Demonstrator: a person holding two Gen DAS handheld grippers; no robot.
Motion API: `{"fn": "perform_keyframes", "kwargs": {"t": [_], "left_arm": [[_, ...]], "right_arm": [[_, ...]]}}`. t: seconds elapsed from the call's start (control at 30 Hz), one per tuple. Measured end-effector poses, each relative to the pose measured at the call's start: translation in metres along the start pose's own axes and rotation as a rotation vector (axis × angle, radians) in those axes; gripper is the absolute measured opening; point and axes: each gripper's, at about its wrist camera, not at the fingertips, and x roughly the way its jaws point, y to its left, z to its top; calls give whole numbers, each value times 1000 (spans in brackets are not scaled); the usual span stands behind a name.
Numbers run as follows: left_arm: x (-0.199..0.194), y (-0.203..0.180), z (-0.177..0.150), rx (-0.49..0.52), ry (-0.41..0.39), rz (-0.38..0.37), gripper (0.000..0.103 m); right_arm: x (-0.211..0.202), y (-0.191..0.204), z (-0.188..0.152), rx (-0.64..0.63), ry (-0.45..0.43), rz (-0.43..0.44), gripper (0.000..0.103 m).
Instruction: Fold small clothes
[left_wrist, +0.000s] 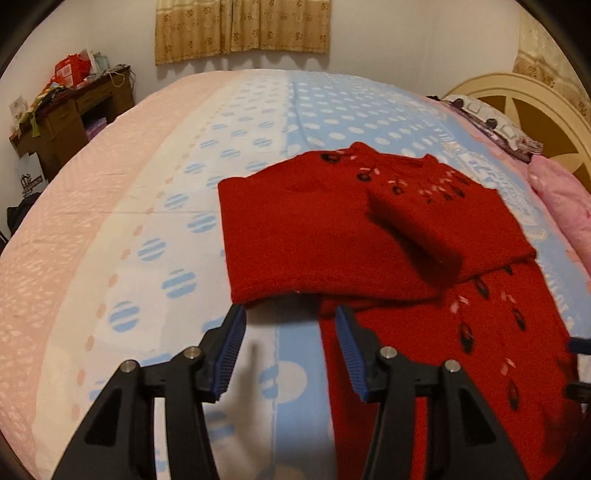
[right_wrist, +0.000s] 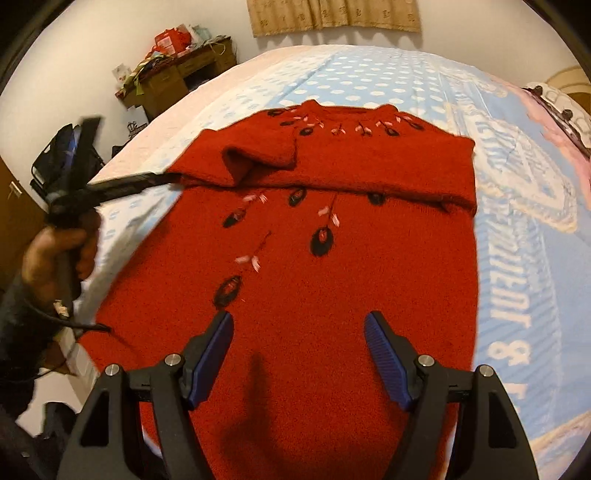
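Note:
A red knitted sweater (left_wrist: 314, 240) with black and pink flower stitching lies flat on the bed. Its upper part is folded down over the body, and one sleeve (left_wrist: 417, 229) is laid across the fold. My left gripper (left_wrist: 290, 317) is open just before the folded edge, with only bedsheet between its fingers. In the right wrist view the left gripper (right_wrist: 162, 180), held by a hand (right_wrist: 48, 258), has its tips at the left end of the fold on the sweater (right_wrist: 332, 258). My right gripper (right_wrist: 299, 317) hovers open over the sweater's lower body, holding nothing.
The bedsheet (left_wrist: 166, 221) is blue-dotted with pink bands. A cluttered wooden desk (left_wrist: 70, 107) stands at the back left. A cream headboard (left_wrist: 535, 107) and pink pillow (left_wrist: 561, 199) lie to the right. A curtain (left_wrist: 240, 26) hangs on the far wall.

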Motion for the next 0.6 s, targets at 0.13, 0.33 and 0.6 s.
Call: {"fn": "perform_keyframes", "kwargs": {"t": [0.13, 0.33, 0.6], "left_arm": [[17, -6, 2, 40, -13, 42, 63], [23, 12, -7, -12, -17, -5, 69], [23, 23, -12, -66, -46, -69, 76]], "right_arm": [[-23, 1, 32, 43, -19, 64, 74], [-2, 11, 82, 112, -39, 95, 74], [77, -5, 137, 226, -18, 72, 74]]}}
